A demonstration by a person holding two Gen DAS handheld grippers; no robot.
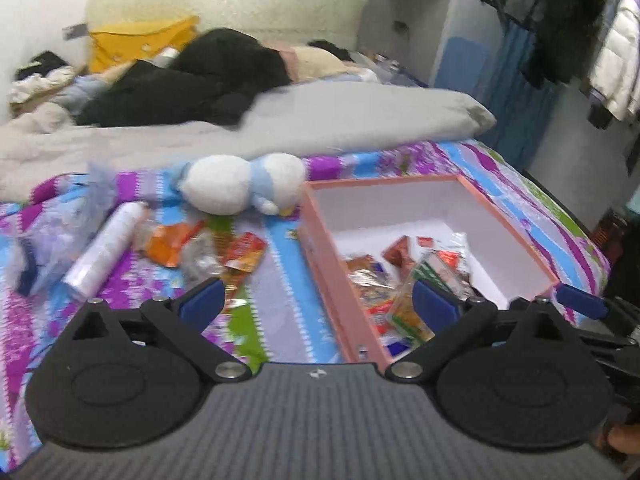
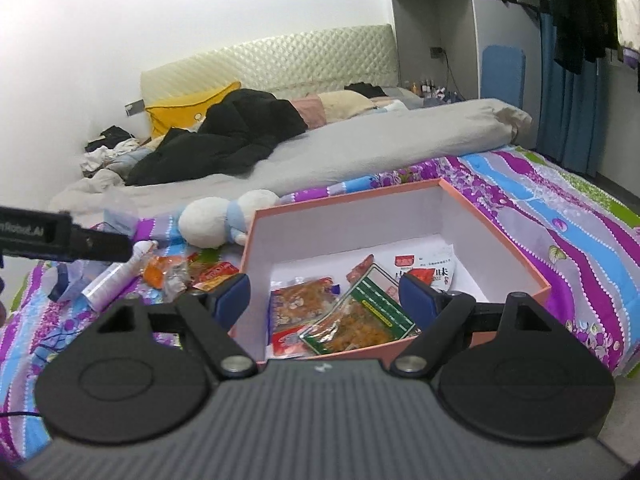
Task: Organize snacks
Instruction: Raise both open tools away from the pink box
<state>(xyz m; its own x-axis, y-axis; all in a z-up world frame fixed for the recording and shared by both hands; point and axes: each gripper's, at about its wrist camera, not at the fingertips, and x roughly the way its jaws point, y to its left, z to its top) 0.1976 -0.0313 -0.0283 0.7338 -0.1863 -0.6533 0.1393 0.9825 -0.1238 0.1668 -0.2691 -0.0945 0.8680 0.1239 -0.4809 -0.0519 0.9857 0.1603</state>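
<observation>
A pink box (image 1: 320,248) with white inside sits on the patterned bedspread and holds several snack packets (image 1: 400,280). It also shows in the right wrist view (image 2: 472,216) with its snack packets (image 2: 340,312). Loose snack packets (image 1: 240,256) lie on the bedspread left of the box, seen too in the right wrist view (image 2: 176,272). My left gripper (image 1: 316,304) is open and empty, straddling the box's left wall. My right gripper (image 2: 324,300) is open and empty above the box's near side.
A white plush toy (image 1: 240,184) lies behind the box's left corner. A white bottle (image 1: 108,248) and crumpled plastic (image 1: 52,240) lie at left. A grey duvet (image 1: 280,120) and clothes cover the far bed. The left gripper's body (image 2: 48,236) shows at left.
</observation>
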